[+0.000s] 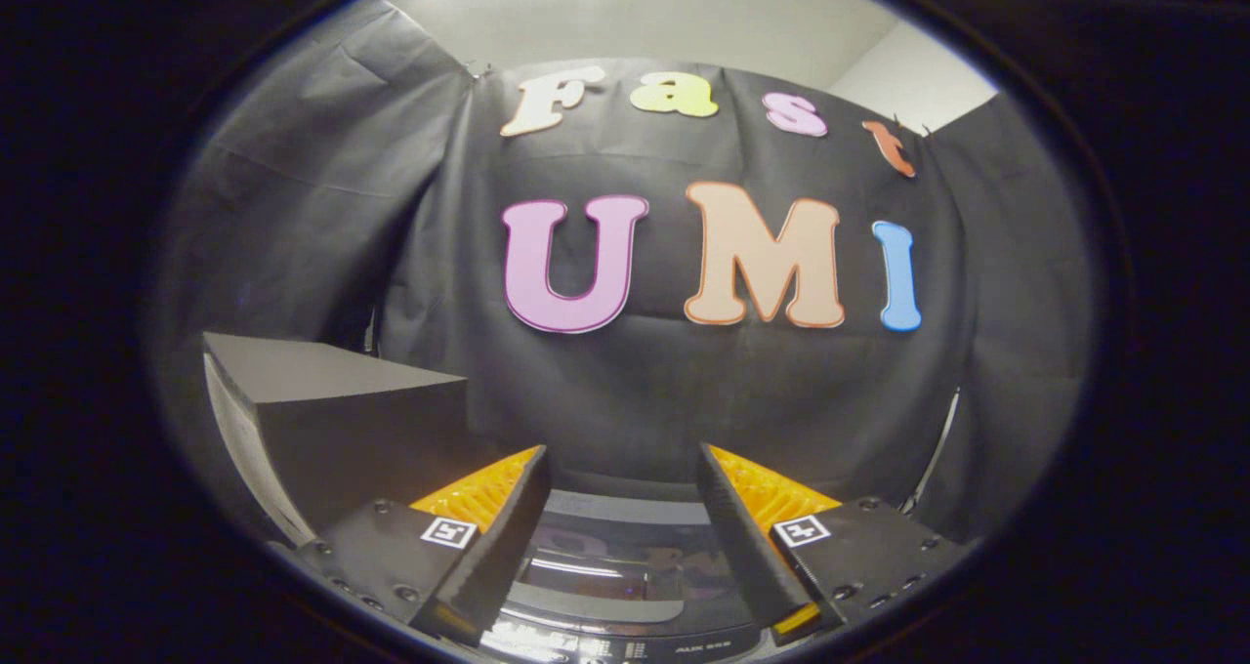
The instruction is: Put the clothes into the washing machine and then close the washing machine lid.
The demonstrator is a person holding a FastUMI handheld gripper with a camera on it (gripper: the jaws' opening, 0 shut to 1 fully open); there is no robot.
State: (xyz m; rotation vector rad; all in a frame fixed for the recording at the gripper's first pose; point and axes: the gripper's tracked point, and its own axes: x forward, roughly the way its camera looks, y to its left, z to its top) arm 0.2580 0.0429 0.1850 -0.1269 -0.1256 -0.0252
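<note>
In the gripper view, my gripper (622, 469) is released: its two fingers stand well apart, and nothing is between them. I hold it high and level, so it looks mostly at the booth's black cloth wall (684, 391).

Below the fingers and between them I see the washer (625, 571). Its top is a dark, shiny panel that reflects light, with a paler strip along the far edge. I judge this panel to be the lid (610, 566), lying flat and shut, but only a small part of it is visible, so I say this with some care. Along the near edge there is a row of small markings, probably the control panel (625, 647); they are too small for me to tell more.

To the left of the fingers, a little beyond them, stands a dark box (342, 420) with a flat top. I cannot tell what it is for.

About the clothes: I cannot tell where they are. If they are inside the washer, the lid hides them.

My judgement of progress: if the lid is really shut, and the gripper is empty and lifted away from it, the task looks to be at its end, with the clothes inside. But I cannot confirm the clothes, so it is also possible that nothing is done yet and the lid must first be opened.
</note>
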